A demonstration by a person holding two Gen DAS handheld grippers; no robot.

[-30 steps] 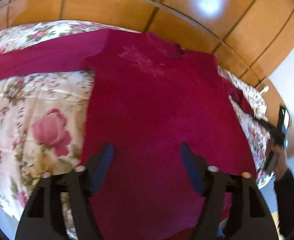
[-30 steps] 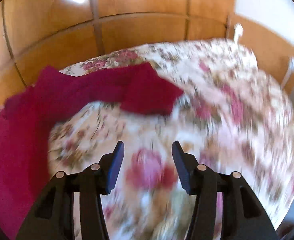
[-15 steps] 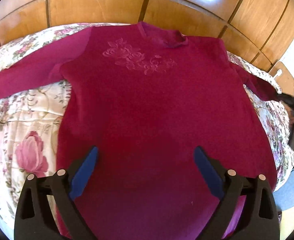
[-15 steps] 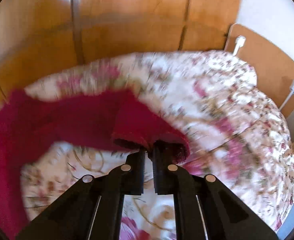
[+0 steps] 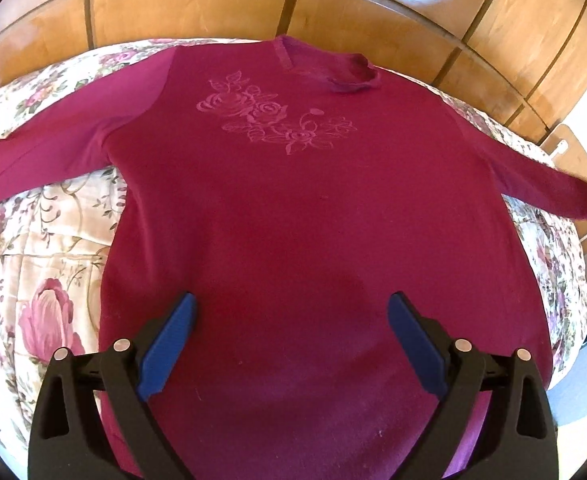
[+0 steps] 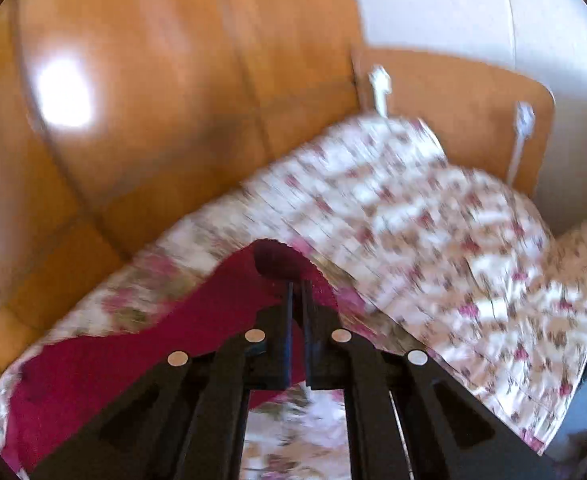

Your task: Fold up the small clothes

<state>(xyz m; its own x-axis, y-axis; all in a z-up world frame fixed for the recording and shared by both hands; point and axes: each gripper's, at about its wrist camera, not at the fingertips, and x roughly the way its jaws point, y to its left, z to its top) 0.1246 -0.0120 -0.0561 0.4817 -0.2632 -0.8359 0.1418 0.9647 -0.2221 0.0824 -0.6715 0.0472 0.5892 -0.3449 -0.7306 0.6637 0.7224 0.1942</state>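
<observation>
A crimson long-sleeved top (image 5: 301,216) with an embroidered rose motif lies face up on a floral bedspread (image 5: 33,264), sleeves spread to both sides. My left gripper (image 5: 291,308) is open, held above the lower body of the top, touching nothing. My right gripper (image 6: 296,284) is shut on the cuff of the right sleeve (image 6: 277,264), pulling it out over the bed. In the left wrist view that cuff (image 5: 573,200) reaches the right edge, where the right gripper's tip just shows.
A wooden panelled headboard (image 5: 197,4) runs behind the bed. A wooden side panel (image 6: 453,96) with white cables stands at the bed's right corner against a white wall. The bedspread (image 6: 433,220) drops off at its right edge.
My right gripper shut on the sleeve cuff and pulled it out to the right, straightening the sleeve. My left gripper drew back, open, and the whole top came into view.
</observation>
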